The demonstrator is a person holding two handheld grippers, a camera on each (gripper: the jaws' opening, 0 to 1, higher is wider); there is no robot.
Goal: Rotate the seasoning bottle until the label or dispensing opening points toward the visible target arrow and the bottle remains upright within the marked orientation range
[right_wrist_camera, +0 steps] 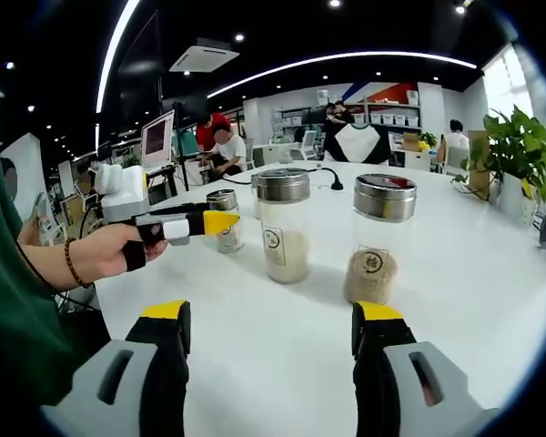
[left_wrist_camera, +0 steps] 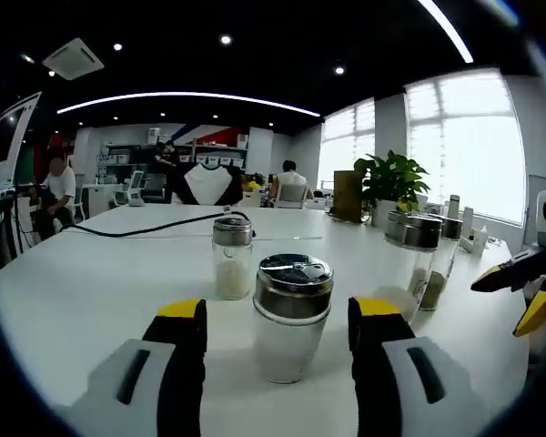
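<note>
Left hand-held gripper point(left_wrist_camera: 278, 341) spread wide, its yellow-tipped jaws standing either side of a clear glass seasoning bottle with a perforated steel shaker lid point(left_wrist_camera: 289, 314), not touching it; the bottle stands upright on the white tabletop point(left_wrist_camera: 91, 291), holding pale granules. Just behind it, a smaller glass shaker with white contents point(left_wrist_camera: 232, 258); off to one side, two more steel-lidded jars point(left_wrist_camera: 421, 255) near a potted green plant point(left_wrist_camera: 393, 182). Right hand-held gripper point(right_wrist_camera: 273, 350) likewise released, empty, hovering over bare tabletop short of a jar of pale grains point(right_wrist_camera: 283, 226) and a jar of brown seasoning point(right_wrist_camera: 379, 238). No target arrow or orientation marking can be made out. Judgement: the approach step, pre-grasp, rotation not begun. Next move calls for closing the left jaws squarely on the bottle body, then twisting about its vertical axis without tipping it.
</note>
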